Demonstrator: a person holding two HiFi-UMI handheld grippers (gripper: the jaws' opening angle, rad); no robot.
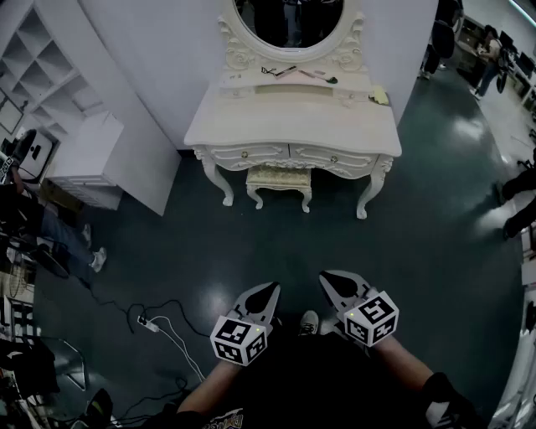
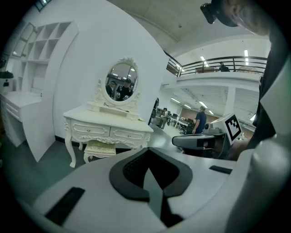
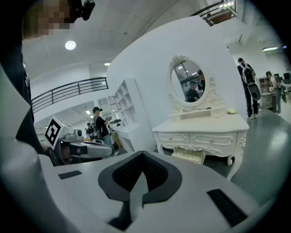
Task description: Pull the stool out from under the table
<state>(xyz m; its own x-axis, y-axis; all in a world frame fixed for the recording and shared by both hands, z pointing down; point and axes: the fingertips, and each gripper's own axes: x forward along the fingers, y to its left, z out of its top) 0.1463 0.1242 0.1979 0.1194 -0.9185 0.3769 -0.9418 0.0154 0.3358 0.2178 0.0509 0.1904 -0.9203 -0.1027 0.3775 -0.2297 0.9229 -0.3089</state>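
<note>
A cream stool (image 1: pixel 279 179) with a padded top and carved legs stands tucked under the white dressing table (image 1: pixel 293 126); only its front part shows. It also appears under the table as the stool (image 2: pixel 101 148) in the left gripper view and the stool (image 3: pixel 190 156) in the right gripper view. My left gripper (image 1: pixel 270 291) and right gripper (image 1: pixel 327 278) hang side by side well short of the table, over the dark floor. Both are shut with nothing between the jaws, as the left gripper (image 2: pixel 150 169) and right gripper (image 3: pixel 142 171) views show.
An oval mirror (image 1: pixel 289 21) and small items sit on the table top. A white shelf unit (image 1: pixel 79 142) stands to the left. Cables and a power strip (image 1: pixel 151 325) lie on the floor at left. People stand at the right (image 1: pixel 515 197) and left edges.
</note>
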